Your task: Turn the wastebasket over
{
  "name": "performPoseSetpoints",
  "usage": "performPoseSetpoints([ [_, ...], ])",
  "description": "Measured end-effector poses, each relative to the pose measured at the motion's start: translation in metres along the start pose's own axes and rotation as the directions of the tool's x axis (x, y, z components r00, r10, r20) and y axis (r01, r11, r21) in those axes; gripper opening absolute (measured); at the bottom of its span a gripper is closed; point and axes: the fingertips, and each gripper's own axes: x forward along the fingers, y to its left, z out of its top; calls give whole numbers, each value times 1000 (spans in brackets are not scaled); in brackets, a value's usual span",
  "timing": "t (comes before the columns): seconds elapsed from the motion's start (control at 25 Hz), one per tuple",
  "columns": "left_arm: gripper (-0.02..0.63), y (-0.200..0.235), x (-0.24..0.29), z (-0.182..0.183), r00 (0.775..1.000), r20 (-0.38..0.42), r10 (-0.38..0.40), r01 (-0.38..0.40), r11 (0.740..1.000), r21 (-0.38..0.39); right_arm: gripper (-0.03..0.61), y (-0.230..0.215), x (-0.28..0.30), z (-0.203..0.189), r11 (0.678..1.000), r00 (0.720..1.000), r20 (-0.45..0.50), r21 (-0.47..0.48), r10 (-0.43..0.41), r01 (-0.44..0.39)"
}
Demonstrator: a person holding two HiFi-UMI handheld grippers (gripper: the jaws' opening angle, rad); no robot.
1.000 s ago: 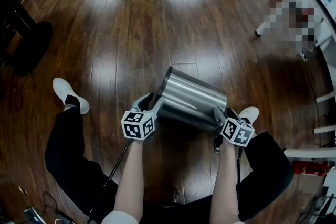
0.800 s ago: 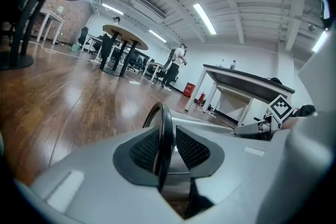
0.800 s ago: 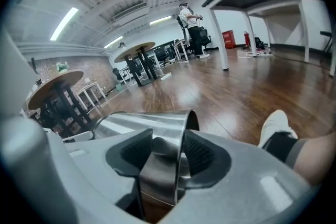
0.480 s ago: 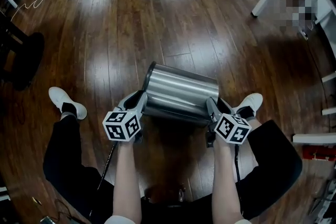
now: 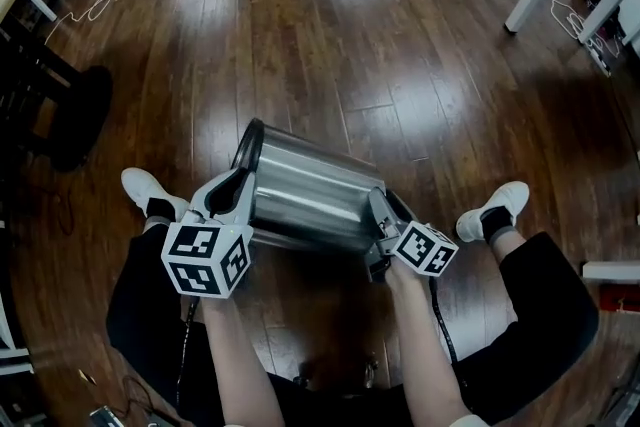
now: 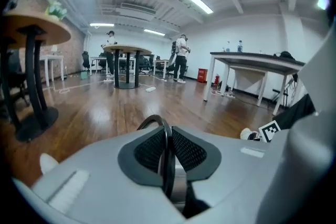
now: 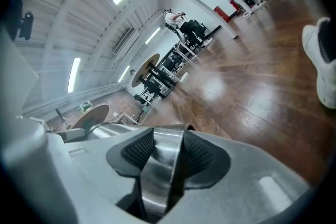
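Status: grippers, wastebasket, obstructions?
Left gripper shut on wastebasket rim, right gripper on its base edge; jaws of both just closing. Wastebasket on its side, mouth left. No obstruction seen.

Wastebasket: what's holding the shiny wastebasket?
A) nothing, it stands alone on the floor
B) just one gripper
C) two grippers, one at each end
C: the left gripper pinches the black rim of the wastebasket, and the right gripper clamps its other end.

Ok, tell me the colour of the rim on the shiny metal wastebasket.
Black rim, clearest in the head view.
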Motion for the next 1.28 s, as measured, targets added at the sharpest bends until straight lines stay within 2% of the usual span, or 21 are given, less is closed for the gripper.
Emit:
performPoseSetpoints([
  [0.04, 63, -7, -3, 8, 1000, -3, -4, 4, 998, 60, 169, -1, 7, -9, 1000, 1000, -16, -12, 7, -7],
  [0.12, 47, -34, -2, 16, 999, -10, -44, 45, 984, 173, 148, 7, 21, -28, 990, 997, -64, -137, 37, -46],
  [0.16, 36, -50, 2, 16, 998, -16, -68, 70, 972, 223, -13, 18, 28, -35, 976, 994, -80, -200, 70, -85],
  [0.2, 32, -67, 8, 13, 997, -23, -79, 82, 959, 270, -14, 28, 35, -36, 971, 992, -73, -212, 100, -113],
  [0.32, 31, -100, 25, 3, 997, -36, -70, 78, 934, 350, -15, 28, 50, -25, 992, 994, 8, -69, 105, -104],
  [0.4, 26, -116, 31, -3, 995, -44, -90, 100, 927, 362, -15, 14, 50, -24, 995, 996, 9, -31, 94, -93],
  [0.6, 28, -167, 46, -26, 982, -78, -173, 190, 892, 410, -14, -22, 35, -38, 998, 998, -48, -35, 48, -50],
  [0.76, 15, -169, 55, -45, 990, -65, -122, 137, 911, 388, 8, -45, 20, -49, 1000, 998, -58, -27, -4, 2],
  [0.88, 14, -166, 56, -56, 992, -76, -96, 119, 896, 427, 115, -64, 5, -46, 998, 998, -30, -2, -57, 57],
  [1.04, 14, -159, 51, -53, 995, -38, -93, 100, 907, 409, 135, -69, -9, -29, 996, 996, 34, -7, -85, 85],
  [1.16, 15, -146, 38, -38, 996, 24, -81, 66, 926, 371, 144, -48, -21, 0, 993, 993, 93, -86, -67, 76],
  [1.28, 17, -131, 17, -6, 989, 127, -71, 29, 951, 308, 154, 1, -34, 46, 965, 986, 166, -259, -4, 47],
])
